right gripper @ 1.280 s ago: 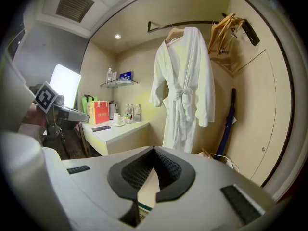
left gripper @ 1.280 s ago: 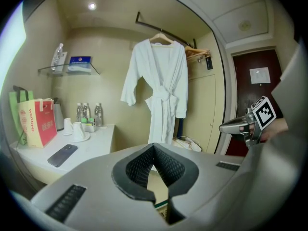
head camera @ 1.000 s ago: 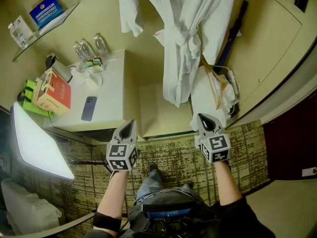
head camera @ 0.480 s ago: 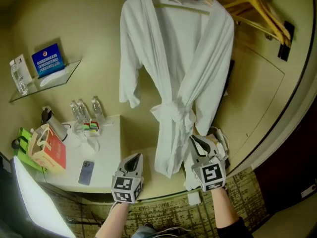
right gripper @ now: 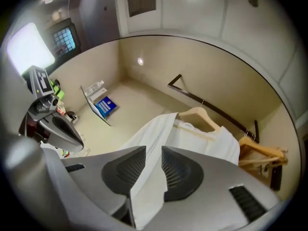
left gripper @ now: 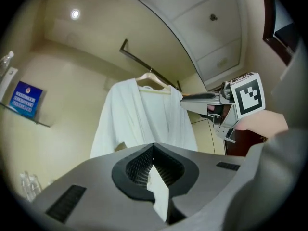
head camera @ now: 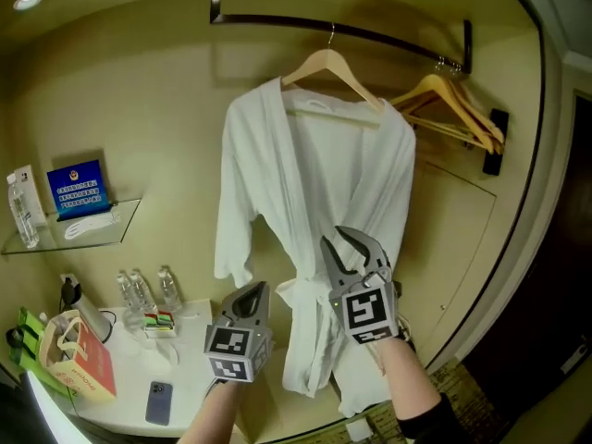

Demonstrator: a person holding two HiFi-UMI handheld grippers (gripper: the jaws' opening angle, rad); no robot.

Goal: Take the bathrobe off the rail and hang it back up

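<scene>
Scanning from the left, we see a glass shelf (head camera: 65,239) with a blue sign (head camera: 78,189) on the wall. Below it are water bottles (head camera: 143,289) and a phone (head camera: 159,402) on the white table (head camera: 190,377).

Next is the left gripper (head camera: 253,290), low in the head view, with its jaws pressed together and nothing clamped. It is aimed toward the bathrobe (head camera: 314,183) and sits below the robe's left sleeve hem. In the left gripper view the robe hangs ahead of the jaw tips, clear of them.

The bathrobe is white and tied at the waist. It hangs on a wooden hanger (head camera: 328,67) hooked over the dark rail (head camera: 342,30), above both grippers.

The right gripper (head camera: 338,240) is raised in front of the robe's waist. Its jaws have just been opening and stand apart. We see nothing between the pads; in the right gripper view the robe shows through the gap, but farther off and untouched.

Farthest right, spare hangers (head camera: 453,109) sit at the rail's end.
</scene>
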